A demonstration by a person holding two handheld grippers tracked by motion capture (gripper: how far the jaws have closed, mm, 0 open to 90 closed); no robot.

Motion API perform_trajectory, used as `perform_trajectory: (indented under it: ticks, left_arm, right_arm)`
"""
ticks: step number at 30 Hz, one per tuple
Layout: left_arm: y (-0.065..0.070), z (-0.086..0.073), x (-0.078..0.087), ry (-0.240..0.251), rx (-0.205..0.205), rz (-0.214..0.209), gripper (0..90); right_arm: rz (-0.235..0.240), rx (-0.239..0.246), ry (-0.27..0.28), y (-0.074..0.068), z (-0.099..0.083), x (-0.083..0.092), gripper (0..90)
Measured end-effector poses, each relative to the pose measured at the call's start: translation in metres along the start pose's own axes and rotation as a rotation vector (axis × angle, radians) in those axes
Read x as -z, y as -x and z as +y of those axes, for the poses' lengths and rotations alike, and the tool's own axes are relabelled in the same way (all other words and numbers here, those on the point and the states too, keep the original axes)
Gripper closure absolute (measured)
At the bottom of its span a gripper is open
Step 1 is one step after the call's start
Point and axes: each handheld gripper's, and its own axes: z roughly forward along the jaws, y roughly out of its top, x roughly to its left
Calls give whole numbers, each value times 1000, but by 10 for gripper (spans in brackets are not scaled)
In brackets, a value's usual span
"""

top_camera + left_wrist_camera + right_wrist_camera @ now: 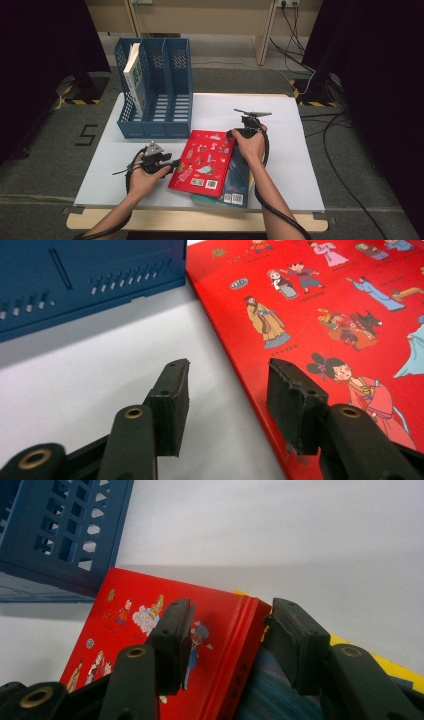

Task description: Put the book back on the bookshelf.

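A red picture book (202,162) lies flat on the white table, on top of a dark teal book (239,181). My left gripper (170,165) is at the red book's left edge. In the left gripper view it (227,390) is open: one jaw stands over the bare table, the other over the red cover (325,305). My right gripper (241,133) is at the book's far right corner. In the right gripper view it (227,635) is open and straddles the spine of the red book (135,630), with the lower book (270,695) beneath.
A blue three-slot file rack (155,125) stands at the table's back left, close to the red book's far corner. A white and green book (134,75) leans in its left slot. Bare table top (290,150) lies to the right of the books.
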Motion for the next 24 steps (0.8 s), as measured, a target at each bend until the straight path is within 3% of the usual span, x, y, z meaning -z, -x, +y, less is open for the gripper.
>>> perform_trajectory:
  ticks: [10,17,24]
  left_arm:
    - [-1,0,-2,-14,-6,-8,516]
    - [0,-1,-4,-25,-17,-12,538]
    - [0,-2,-3,-20,-20,-18,553]
  right_arm:
    - [36,-27,-13,0,3,-10,499]
    - [51,-33,-11,-5,9,-2,561]
    - [56,-43,-14,-3,10,-2,565]
